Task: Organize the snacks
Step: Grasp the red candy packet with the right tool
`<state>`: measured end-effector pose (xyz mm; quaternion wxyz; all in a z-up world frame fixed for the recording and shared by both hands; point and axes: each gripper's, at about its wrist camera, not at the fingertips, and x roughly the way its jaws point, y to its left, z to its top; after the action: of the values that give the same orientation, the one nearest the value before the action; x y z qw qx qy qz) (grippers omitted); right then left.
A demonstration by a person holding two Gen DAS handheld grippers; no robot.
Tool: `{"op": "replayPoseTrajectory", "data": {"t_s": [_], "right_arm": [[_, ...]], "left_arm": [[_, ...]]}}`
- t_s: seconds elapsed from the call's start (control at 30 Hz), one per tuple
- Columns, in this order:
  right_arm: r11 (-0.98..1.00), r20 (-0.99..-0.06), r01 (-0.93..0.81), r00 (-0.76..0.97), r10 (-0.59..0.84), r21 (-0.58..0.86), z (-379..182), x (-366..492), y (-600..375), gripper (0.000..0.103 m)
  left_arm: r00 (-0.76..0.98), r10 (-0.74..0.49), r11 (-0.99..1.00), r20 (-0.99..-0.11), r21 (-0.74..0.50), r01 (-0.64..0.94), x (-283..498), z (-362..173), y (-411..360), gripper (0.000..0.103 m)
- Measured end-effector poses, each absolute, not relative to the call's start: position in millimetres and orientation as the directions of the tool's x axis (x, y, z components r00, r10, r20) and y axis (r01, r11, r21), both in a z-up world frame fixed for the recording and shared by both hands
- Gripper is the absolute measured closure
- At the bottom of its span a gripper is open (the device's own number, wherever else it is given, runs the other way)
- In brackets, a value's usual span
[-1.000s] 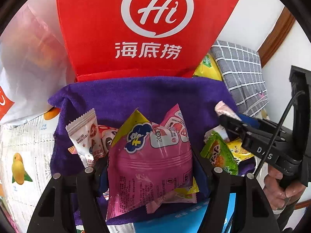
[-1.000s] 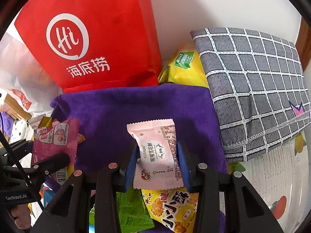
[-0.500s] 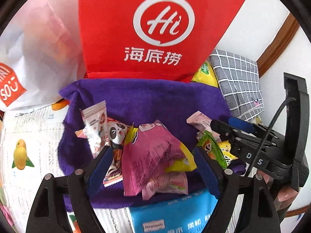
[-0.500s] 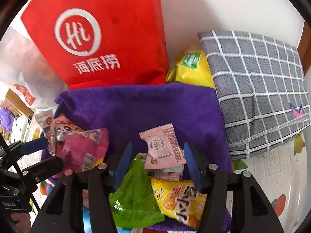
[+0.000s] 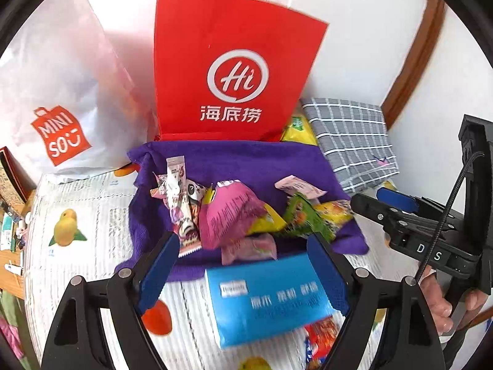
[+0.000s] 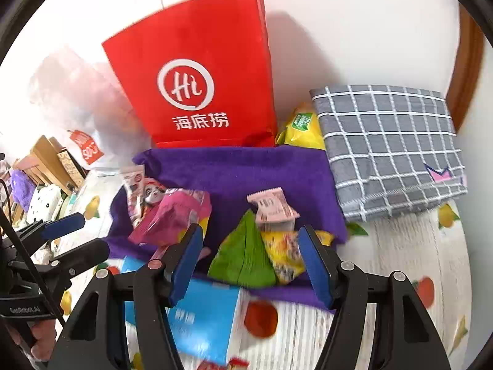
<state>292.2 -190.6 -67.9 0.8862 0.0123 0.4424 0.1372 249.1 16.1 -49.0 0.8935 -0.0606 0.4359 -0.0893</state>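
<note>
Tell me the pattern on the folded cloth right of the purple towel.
The folded cloth is grey with a white grid check; the right wrist view shows it best.

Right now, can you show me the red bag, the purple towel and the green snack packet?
red bag [image 5: 234,61], left wrist view, front face above the logo
purple towel [image 6: 246,169], right wrist view, bare back part
green snack packet [image 6: 243,256], right wrist view, middle of the wrapper

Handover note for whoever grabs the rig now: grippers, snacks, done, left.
Left gripper: open, empty. Right gripper: jaws opening, nothing between them.
Snacks: magenta packet, pale pink packet, green packet and others lie in a loose heap on the purple cloth, before the red bag. Blue pack sits off the cloth, nearer.
Done: snacks gathered on cloth.
Left: probably tidying or bagging; end state unclear.
</note>
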Motion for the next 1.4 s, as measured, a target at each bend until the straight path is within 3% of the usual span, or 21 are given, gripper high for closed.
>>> {"op": "replayPoseTrajectory", "data": {"t_s": [0.4, 0.7, 1.07, 1.13, 1.2, 1.4], "right_arm": [[0.97, -0.693, -0.216, 0.682, 0.233, 0.113, -58, 186, -208, 0.034], [0.961, -0.814, -0.233, 0.521, 0.255, 0.151, -127, 167, -188, 0.037], [0.971, -0.882, -0.184, 0.419, 0.216, 0.151, -177, 180, -161, 0.04], [0.979, -0.894, -0.168, 0.413, 0.172, 0.111, -185, 182, -156, 0.044], [0.981, -0.904, -0.17, 0.398, 0.157, 0.096, -190, 183, -153, 0.057], [0.973, -0.874, -0.205, 0.447, 0.193, 0.109, -175, 163, -162, 0.058]], "left_arm": [[0.671, -0.17, 0.984, -0.722, -0.157, 0.081, 172, -34, 22, 0.019], [0.63, -0.179, 0.979, -0.755, -0.197, 0.042, 142, -62, 47, 0.019], [0.594, -0.143, 0.981, -0.791, -0.193, -0.02, 126, -95, 80, 0.019], [0.587, -0.15, 0.98, -0.796, -0.197, -0.016, 126, -98, 81, 0.019], [0.583, -0.15, 0.981, -0.799, -0.193, -0.012, 127, -99, 81, 0.019], [0.578, -0.167, 0.98, -0.799, -0.199, 0.007, 126, -102, 74, 0.019]]}}
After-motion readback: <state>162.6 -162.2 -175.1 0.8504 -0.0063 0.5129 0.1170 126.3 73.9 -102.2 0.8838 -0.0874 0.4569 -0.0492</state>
